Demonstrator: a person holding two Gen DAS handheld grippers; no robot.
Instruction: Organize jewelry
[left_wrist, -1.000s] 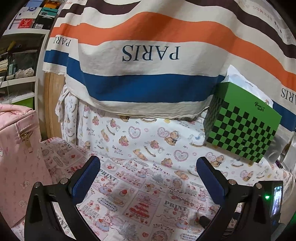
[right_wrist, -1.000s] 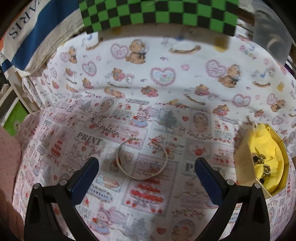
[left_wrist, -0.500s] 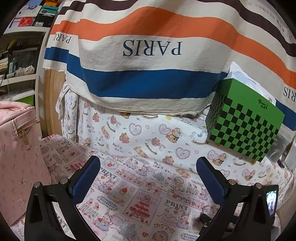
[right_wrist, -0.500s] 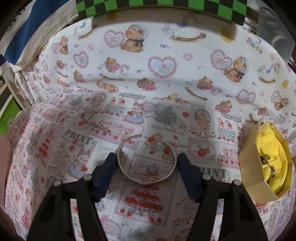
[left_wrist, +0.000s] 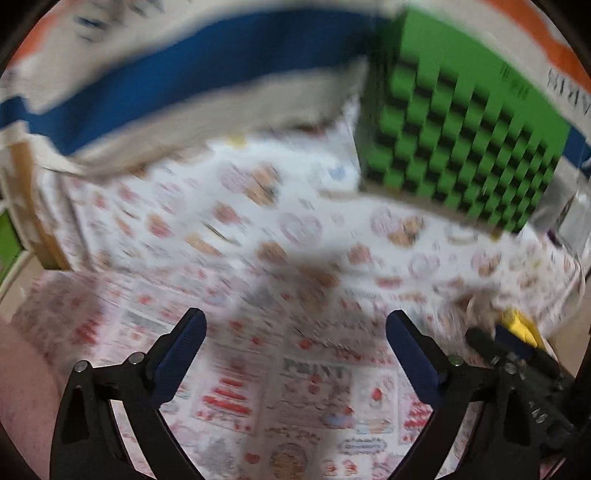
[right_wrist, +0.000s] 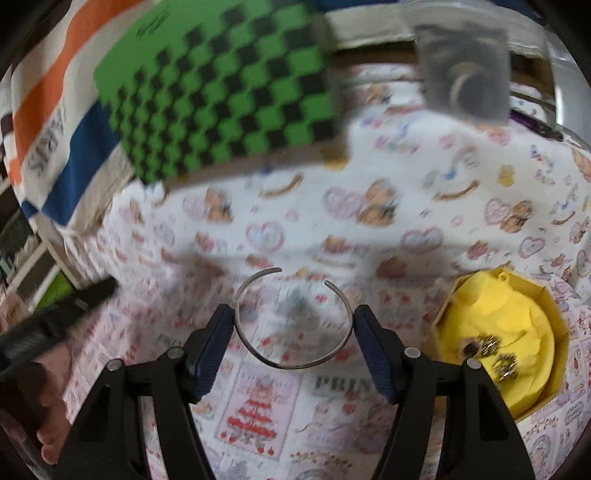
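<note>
Blurrily, my left gripper (left_wrist: 295, 354) shows fingers spread wide but closing, nothing between them, over the cartoon-print cloth surface (left_wrist: 314, 387). Through the right view, my right gripper (right_wrist: 293, 345) grasps the thin silver open bangle (right_wrist: 291, 321), lifted beside the yellow-lined jewelry box (right_wrist: 495, 339).

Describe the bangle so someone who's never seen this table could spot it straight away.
Start at the green-and-black checkered box at the back, then come forward over the printed cloth to the right gripper. The bangle sits between its blue fingers: a thin silver open hoop with a gap, unlike the small trinkets in the yellow box beside it.
</note>
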